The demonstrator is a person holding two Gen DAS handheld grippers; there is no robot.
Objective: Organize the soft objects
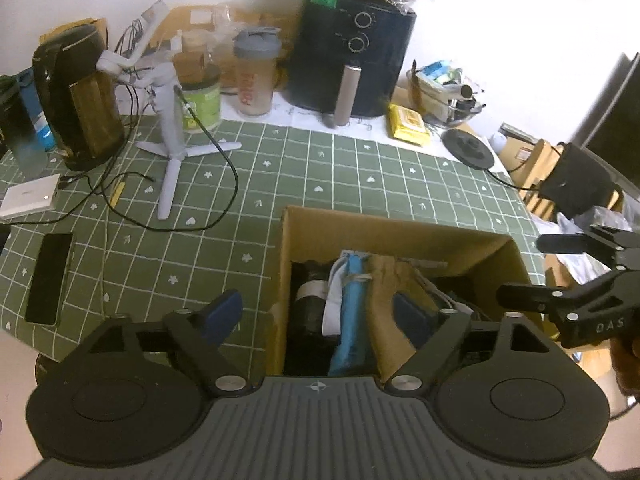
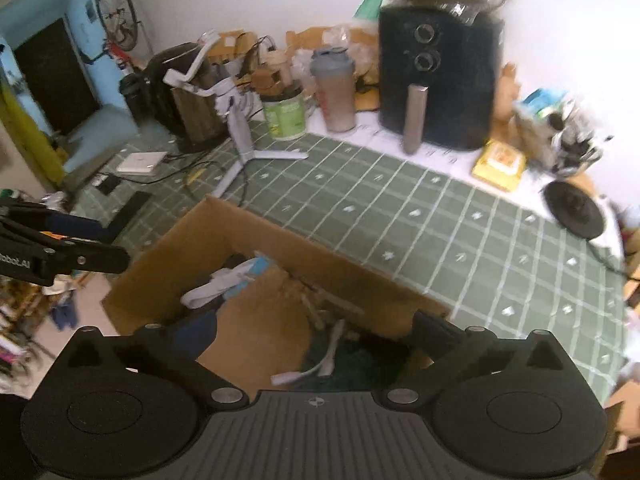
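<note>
The middle of the green checked tablecloth lay bare, leaving open passage between the open brown cardboard box and the back row. That row was blocked by a black air fryer, a clear shaker bottle with a grey lid, a green-labelled tub and a dark kettle. On the left, a white tripod stand, trailing black cables and a black phone cluttered the cloth. The box was crowded with a blue roll and a tan fabric bag.

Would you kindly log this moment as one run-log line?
left gripper: open, empty | right gripper: open, empty | both above cardboard box | box holds soft items
</note>
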